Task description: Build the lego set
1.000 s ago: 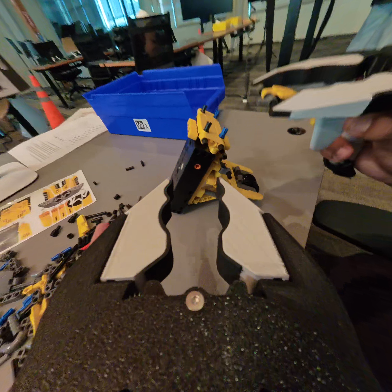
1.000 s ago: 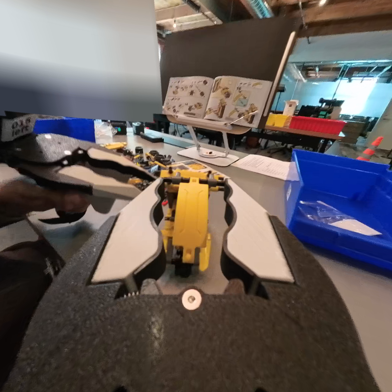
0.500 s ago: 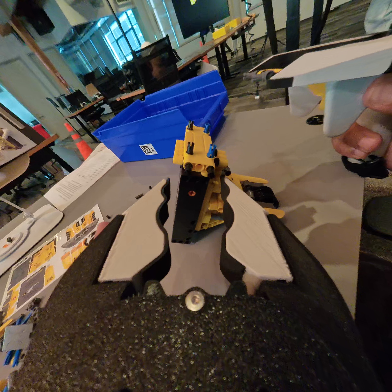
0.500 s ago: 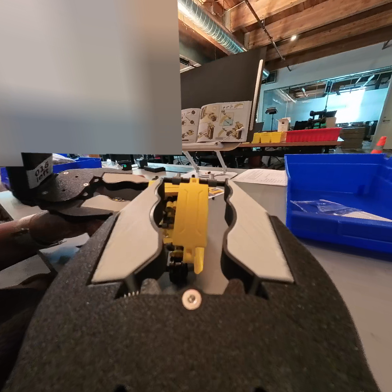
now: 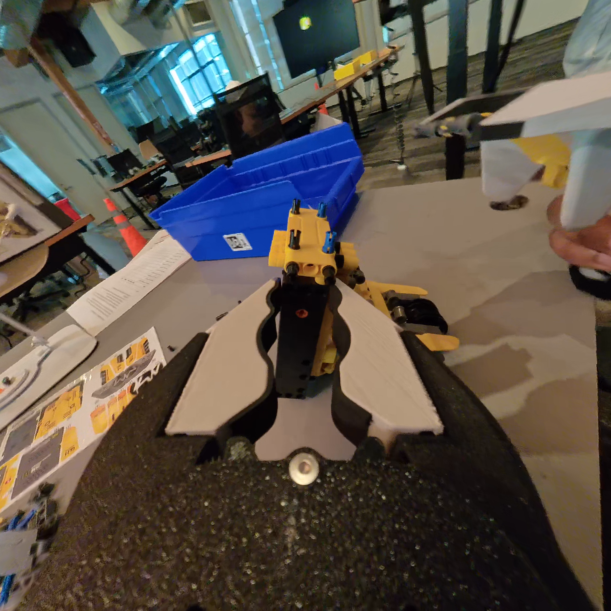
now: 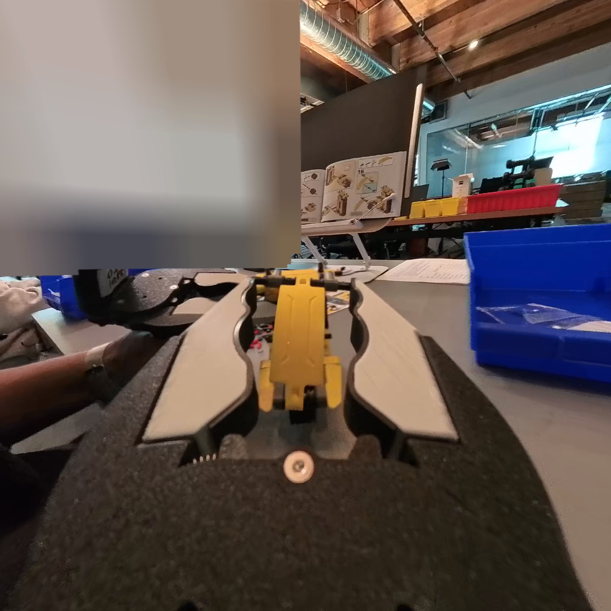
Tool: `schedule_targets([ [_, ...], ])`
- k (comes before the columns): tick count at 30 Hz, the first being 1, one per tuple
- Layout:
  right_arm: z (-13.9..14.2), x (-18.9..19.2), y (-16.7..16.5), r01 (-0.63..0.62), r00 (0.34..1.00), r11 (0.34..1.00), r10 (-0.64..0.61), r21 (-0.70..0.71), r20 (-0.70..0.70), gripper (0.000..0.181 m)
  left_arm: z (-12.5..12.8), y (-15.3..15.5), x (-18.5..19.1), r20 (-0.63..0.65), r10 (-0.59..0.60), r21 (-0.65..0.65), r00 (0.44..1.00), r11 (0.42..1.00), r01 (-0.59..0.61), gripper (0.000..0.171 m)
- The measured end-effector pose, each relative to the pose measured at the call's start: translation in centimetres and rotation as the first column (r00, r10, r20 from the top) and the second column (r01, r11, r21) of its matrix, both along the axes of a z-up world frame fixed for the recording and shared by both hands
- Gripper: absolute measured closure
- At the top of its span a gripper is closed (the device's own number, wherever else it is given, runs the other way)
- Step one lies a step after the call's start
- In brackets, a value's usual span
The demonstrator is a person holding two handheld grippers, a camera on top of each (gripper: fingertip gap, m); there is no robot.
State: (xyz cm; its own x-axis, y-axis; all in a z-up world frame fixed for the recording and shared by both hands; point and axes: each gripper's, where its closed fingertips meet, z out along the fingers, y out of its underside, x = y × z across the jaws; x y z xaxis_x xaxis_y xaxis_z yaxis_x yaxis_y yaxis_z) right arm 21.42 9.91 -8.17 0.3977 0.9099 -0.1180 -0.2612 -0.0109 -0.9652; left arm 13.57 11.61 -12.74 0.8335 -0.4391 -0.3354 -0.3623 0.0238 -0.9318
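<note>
Left wrist view shows a toy brick model (image 5: 305,317), black at the core with yellow parts and small black and blue pins on top, standing tall on the grey table (image 5: 463,251), and everything else is placed from it. The left gripper (image 5: 304,297) has its two pale fingers closed against the black body, one on each side, so the model is held upright, probably to keep it steady while its upper end stays free. Just behind the model sits a blue bin (image 5: 258,201); to its left lie a printed sheet (image 5: 132,281) and a sticker sheet (image 5: 76,406), with loose small parts at the far lower left. To the model's right and above, well apart, a hand (image 5: 582,244) holds the right gripper (image 5: 515,122). Right wrist view shows that gripper (image 6: 301,287) with a long yellow curved piece (image 6: 297,337) lying between its fingers; the fingers stand a little apart with gaps along the piece, though its black crossbar at the tips seems caught between them, so I judge it gripped. Beyond the model, an open instruction booklet (image 6: 360,188) rests on a stand.
</note>
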Motion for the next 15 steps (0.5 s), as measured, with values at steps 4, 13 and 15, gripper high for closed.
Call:
schedule_targets([
  [4, -0.4, -1.5, -0.5, -0.038, 0.999, 0.998, 0.038, -0.059, 0.005, 0.126, 0.8, -0.2, 0.3, 0.149, 0.02, -0.034, 0.989, 0.999, -0.015, 0.146],
  [13, -1.0, -2.2, -0.6, -0.016, 0.997, 0.996, 0.022, -0.087, 0.077, 0.126, 0.7, -1.2, 3.1, 0.128, -0.007, -0.024, 0.992, 1.0, 0.01, 0.146],
  [15, -1.2, -2.2, -0.4, -0.003, 0.995, 0.997, 0.012, -0.08, 0.101, 0.126, 0.7, -1.4, 3.7, 0.141, -0.024, -0.031, 0.99, 0.999, 0.028, 0.146],
])
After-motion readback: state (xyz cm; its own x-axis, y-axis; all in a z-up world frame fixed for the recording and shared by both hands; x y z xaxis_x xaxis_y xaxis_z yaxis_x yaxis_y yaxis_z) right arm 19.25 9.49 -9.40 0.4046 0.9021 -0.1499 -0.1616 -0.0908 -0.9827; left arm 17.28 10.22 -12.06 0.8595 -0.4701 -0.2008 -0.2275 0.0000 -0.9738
